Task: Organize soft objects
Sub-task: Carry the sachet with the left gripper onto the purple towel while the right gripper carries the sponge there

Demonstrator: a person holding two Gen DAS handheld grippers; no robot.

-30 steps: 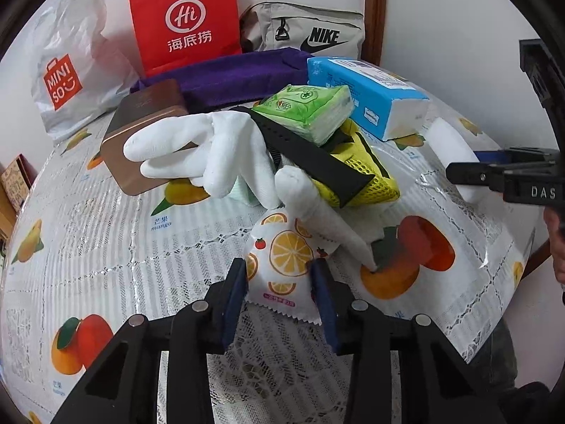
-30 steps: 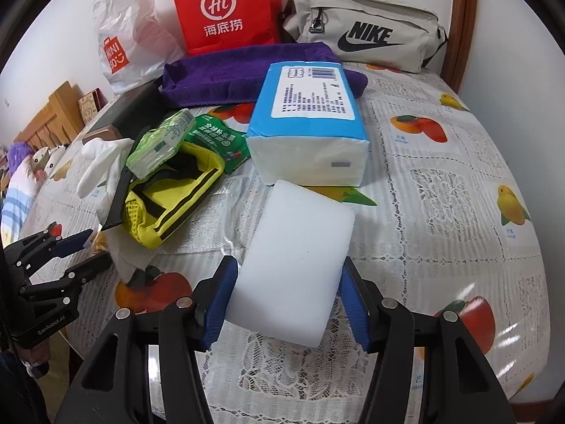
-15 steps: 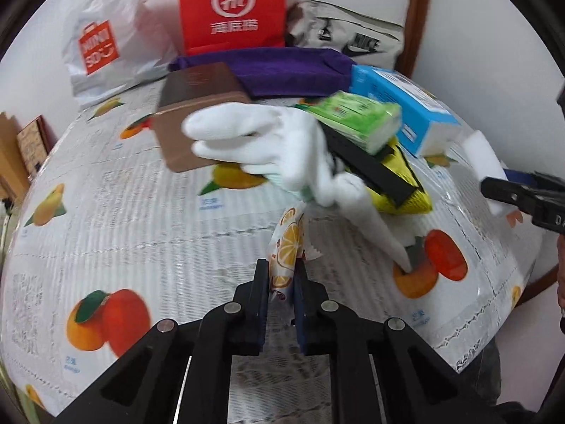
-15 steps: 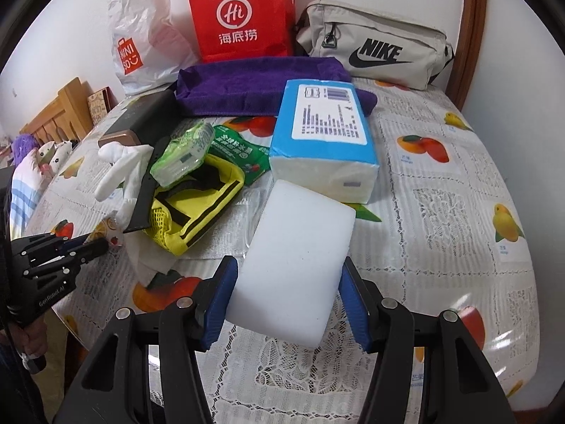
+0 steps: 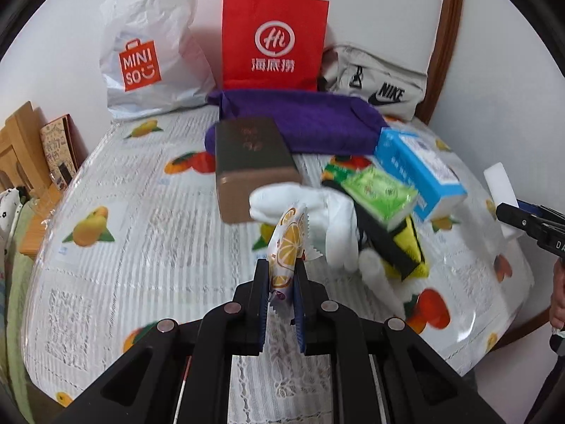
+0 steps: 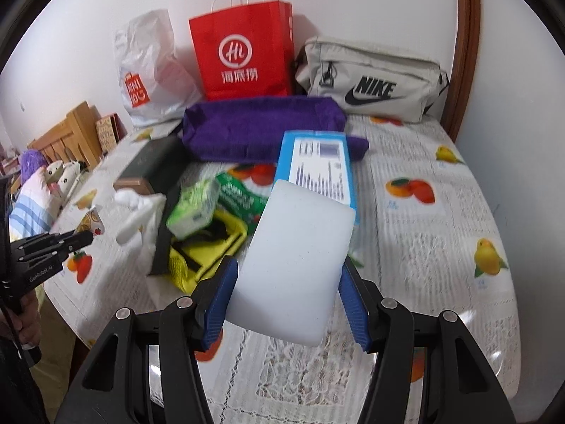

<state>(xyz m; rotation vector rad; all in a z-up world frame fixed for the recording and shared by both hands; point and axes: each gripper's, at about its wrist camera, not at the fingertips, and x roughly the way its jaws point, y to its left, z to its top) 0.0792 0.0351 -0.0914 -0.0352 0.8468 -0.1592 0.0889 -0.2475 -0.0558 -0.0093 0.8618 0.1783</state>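
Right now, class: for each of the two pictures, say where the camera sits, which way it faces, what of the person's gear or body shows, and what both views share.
Left wrist view: sits on the left gripper, faces down the table towards the wall; its jaws pinch an orange-print packet; the right gripper shows at the right edge.
Right wrist view: sits on the right gripper, faces the same way; its jaws clamp a white sponge; the left gripper and a hand show at left.
Shared: red bag, purple towel, blue tissue pack.

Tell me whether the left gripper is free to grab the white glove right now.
Probably not. The left gripper is shut on the orange-print packet, so its jaws are occupied. The white glove lies uncovered just beyond it, so only the packet stands in the way.
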